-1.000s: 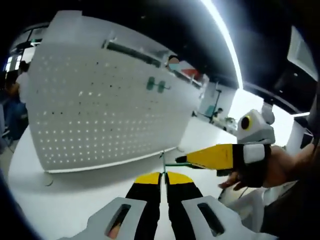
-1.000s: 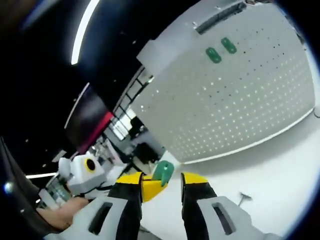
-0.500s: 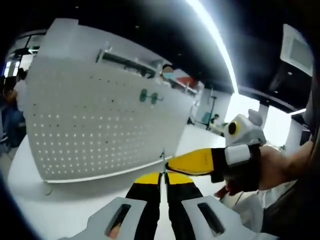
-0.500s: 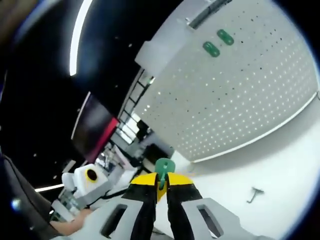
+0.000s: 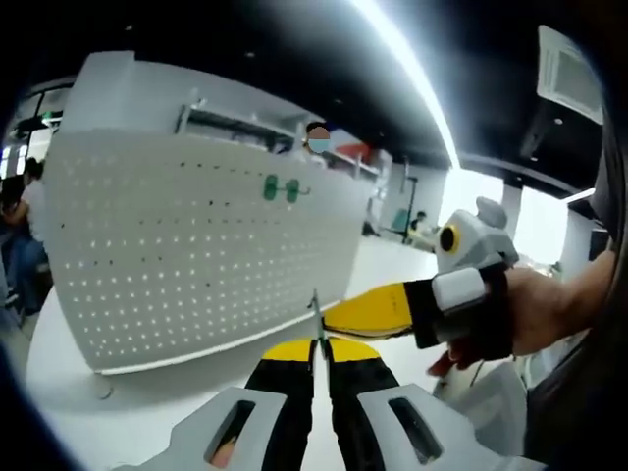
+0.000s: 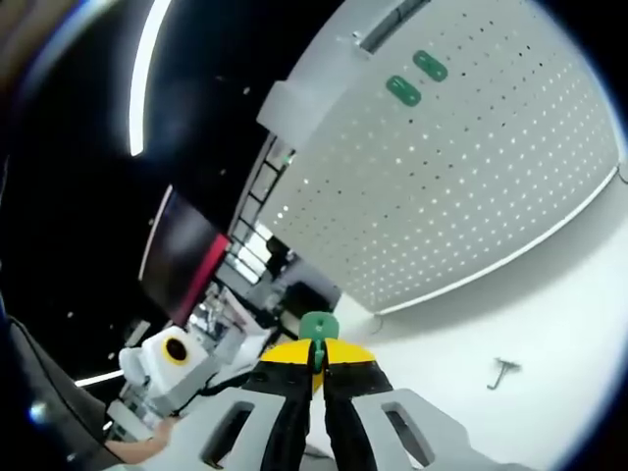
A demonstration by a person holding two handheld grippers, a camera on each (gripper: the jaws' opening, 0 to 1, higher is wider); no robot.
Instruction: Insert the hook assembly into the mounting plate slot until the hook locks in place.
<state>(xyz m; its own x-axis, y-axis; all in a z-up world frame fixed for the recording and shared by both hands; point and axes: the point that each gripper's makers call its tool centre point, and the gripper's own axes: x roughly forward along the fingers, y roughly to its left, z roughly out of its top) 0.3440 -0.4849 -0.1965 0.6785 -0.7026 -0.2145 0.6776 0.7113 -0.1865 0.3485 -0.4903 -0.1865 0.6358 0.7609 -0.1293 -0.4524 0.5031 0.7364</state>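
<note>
1. Left claw (image 5: 321, 345): clenched on a thin metal hook (image 5: 316, 319).
2. Right claw (image 6: 316, 351): clenched on a green mounting plate (image 6: 316, 327), held above the white worktop (image 6: 549, 294).
3. Pegboard (image 5: 186, 245): upright; its lower edge meets the worktop.
4. Loose hook (image 6: 504, 370): lies on open worktop, well apart.

You won't find any readable text, label, brand, number or sign here; the white pegboard (image 5: 196, 245) and its green pieces (image 6: 417, 78) carry no legible marking.
</note>
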